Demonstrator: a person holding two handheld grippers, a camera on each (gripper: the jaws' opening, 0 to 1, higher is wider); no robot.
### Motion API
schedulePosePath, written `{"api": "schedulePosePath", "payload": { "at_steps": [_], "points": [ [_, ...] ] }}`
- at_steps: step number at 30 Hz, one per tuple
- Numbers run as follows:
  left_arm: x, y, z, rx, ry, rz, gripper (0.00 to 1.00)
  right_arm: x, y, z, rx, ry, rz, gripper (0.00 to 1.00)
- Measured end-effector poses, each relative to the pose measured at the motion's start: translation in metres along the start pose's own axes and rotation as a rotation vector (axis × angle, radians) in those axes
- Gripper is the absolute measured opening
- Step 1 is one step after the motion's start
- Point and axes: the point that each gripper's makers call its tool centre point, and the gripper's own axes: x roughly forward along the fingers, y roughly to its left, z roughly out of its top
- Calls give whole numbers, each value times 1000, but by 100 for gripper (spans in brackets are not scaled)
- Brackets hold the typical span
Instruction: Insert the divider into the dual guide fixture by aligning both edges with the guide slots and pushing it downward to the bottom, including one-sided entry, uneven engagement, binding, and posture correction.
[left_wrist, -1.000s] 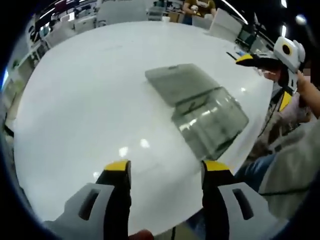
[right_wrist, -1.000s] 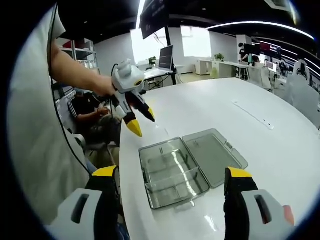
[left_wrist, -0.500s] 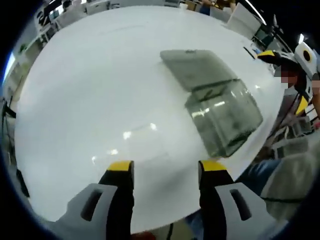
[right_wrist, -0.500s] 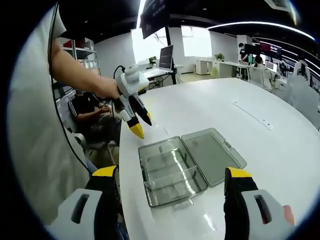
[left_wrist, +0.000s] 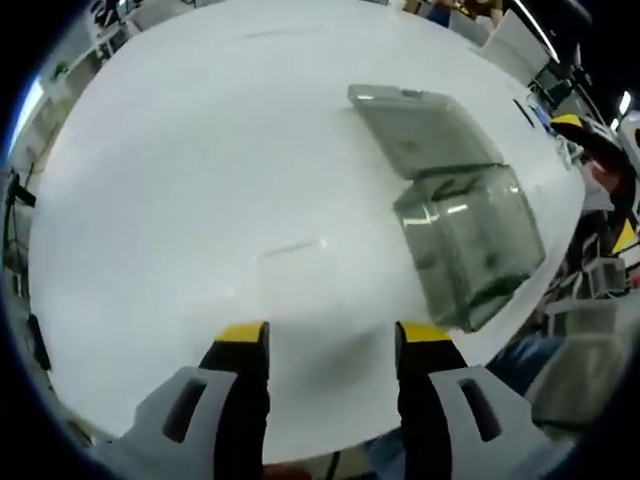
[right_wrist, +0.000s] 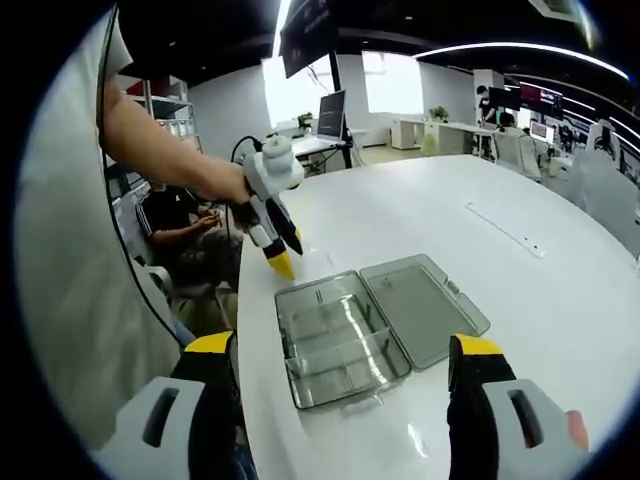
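Since the earlier pictures the left gripper (right_wrist: 278, 250) has dropped lower and closer to the bench (right_wrist: 560, 310), its yellow tips now just beside the near corner of the fixture box (right_wrist: 335, 338); in the left gripper view the divider (left_wrist: 293, 272) has slid nearer to that gripper's own jaws.

The divider is a thin clear sheet lying flat on the bench, apart from the fixture box and just ahead of the left gripper (left_wrist: 325, 335), whose jaws stand spread with nothing between them. Its edges are faint, and its long axis seems to run roughly parallel to the box's near side.

The fixture box is a clear rectangular tray with its lid (right_wrist: 425, 308) folded open flat beside it, hinged along one long edge. In the right gripper view the box's long axis runs away from the camera toward the left gripper, and a cross partition sits inside it. The right gripper (right_wrist: 345, 350) is held back from the box, jaws wide apart and empty.

The bench is a broad white glossy oval that reflects the ceiling lights. Beyond the fixture box lies an open office with desks, monitors (right_wrist: 332, 113) and chairs, and a seated person (right_wrist: 185, 228) near the bench's edge.
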Motion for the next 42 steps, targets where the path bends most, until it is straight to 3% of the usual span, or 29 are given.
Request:
{"api": "schedulePosePath", "payload": {
  "at_steps": [18,35,42],
  "points": [
    [12,15,-2,-77,52,64,41,-4,-2,-3,8,-1,-1,85],
    [15,18,-5,-46,131,195,35,-8,-3,-4,4,-9,1,84],
    [14,18,-5,-58,142,213,34,-11,-3,-8,5,-5,0,84]
  ]
}}
